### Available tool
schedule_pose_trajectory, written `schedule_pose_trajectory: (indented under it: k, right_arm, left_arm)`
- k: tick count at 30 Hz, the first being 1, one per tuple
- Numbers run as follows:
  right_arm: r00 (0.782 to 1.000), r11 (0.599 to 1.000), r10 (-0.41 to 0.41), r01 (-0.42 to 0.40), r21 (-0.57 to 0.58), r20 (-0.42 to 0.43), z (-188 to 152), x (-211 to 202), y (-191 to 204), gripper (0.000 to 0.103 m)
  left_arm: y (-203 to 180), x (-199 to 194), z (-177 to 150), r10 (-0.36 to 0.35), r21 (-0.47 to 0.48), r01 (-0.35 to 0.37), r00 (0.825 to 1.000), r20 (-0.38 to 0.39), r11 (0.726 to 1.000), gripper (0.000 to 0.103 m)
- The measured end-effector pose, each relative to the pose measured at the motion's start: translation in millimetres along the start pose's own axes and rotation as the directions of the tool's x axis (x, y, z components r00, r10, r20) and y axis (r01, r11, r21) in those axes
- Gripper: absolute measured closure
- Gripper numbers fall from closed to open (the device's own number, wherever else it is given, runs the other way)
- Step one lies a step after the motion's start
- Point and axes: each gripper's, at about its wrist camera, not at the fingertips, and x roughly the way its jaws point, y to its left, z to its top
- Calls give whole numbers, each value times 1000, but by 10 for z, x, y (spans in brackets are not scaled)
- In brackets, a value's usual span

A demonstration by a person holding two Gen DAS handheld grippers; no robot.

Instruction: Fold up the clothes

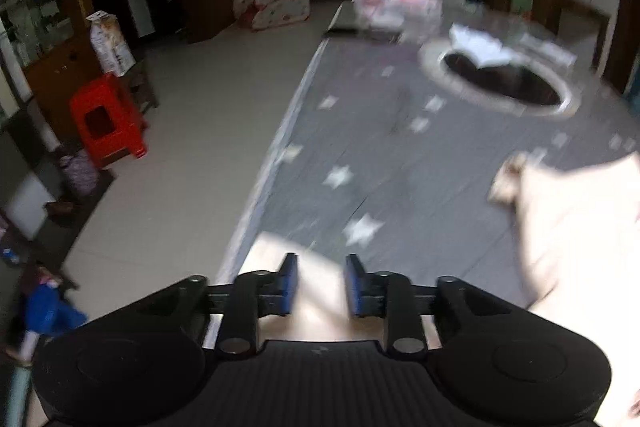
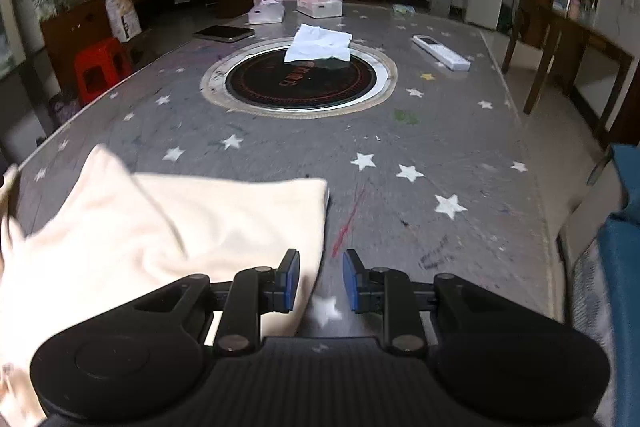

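The cream garment lies on the near part of the star-patterned counter, bunched and partly folded, with one straight edge running toward the right gripper. That gripper's jaws stand partly apart with nothing pressed between them: the left pad overlaps the garment's edge in the picture, but bare counter shows through the gap. The left gripper is also partly open and holds nothing; pale cloth appears beneath its fingers, though blur makes it hard to say whether the pads touch it.

The step in hand looks like taking a fresh hold of the garment for the next fold. To do it well, each gripper should come down on a single clear edge or corner, pinch only the layers meant to travel, and lift both sides evenly so the fold line stays straight and the cloth does not drag into new wrinkles.

The right wrist view is sharp and shows the whole counter: the round inset hotplate with a white cloth on it, tissue boxes and a remote beyond. The left wrist view is smeared, but alone shows the tiled floor beside the counter, the red stool and the garment's far corner.
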Motion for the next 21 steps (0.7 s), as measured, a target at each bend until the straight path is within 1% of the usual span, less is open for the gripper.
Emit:
schedule_pose_trajectory:
  k: [2,3,5,7,8,11,13,14,15,20,21]
  right_arm:
    - [1000,1000,9,-9,27,-11,78,129,-44,80]
    - [1000,999,16,-15,37,-13,110,183,-60,80]
    - [999,998,28,-27,59,-17,174,291,-90,80]
    - [999,997,32,-30,65,-20,225,367,-97,80]
    - [999,998,32,-31,63,-22,240,392,-95,80]
    - [999,998,36,-34,50,-34,272,466,-89,80]
    - [998,998,38,-36,43,-42,282,510,-98,80]
    - [998,998,38,-37,43,-45,282,528,-108,80]
    - [998,998,41,-39,45,-48,282,548,-120,80]
    - [997,996,59,-55,65,-59,270,640,-151,80]
    - [996,996,62,-58,65,-61,267,652,-149,80]
  left_arm:
    - [-120,21,138,-86,-34,86,996,12,996,62]
    - [-199,65,203,-117,-44,117,993,10,992,61]
    - [-386,189,320,-157,-37,157,988,7,987,61]
    - [-558,359,407,-190,-28,189,982,-12,981,61]
    - [-616,466,449,-206,-41,205,978,-31,978,61]
    - [-692,715,541,-271,-131,259,959,-85,957,63]
    - [-675,778,575,-327,-200,306,941,-84,931,62]
    - [-689,800,607,-341,-218,317,937,-79,923,61]
    - [-718,821,639,-345,-219,321,936,-76,921,61]
    - [-868,924,738,-332,-194,309,938,-98,931,62]
    - [-888,951,736,-329,-192,305,938,-109,933,64]
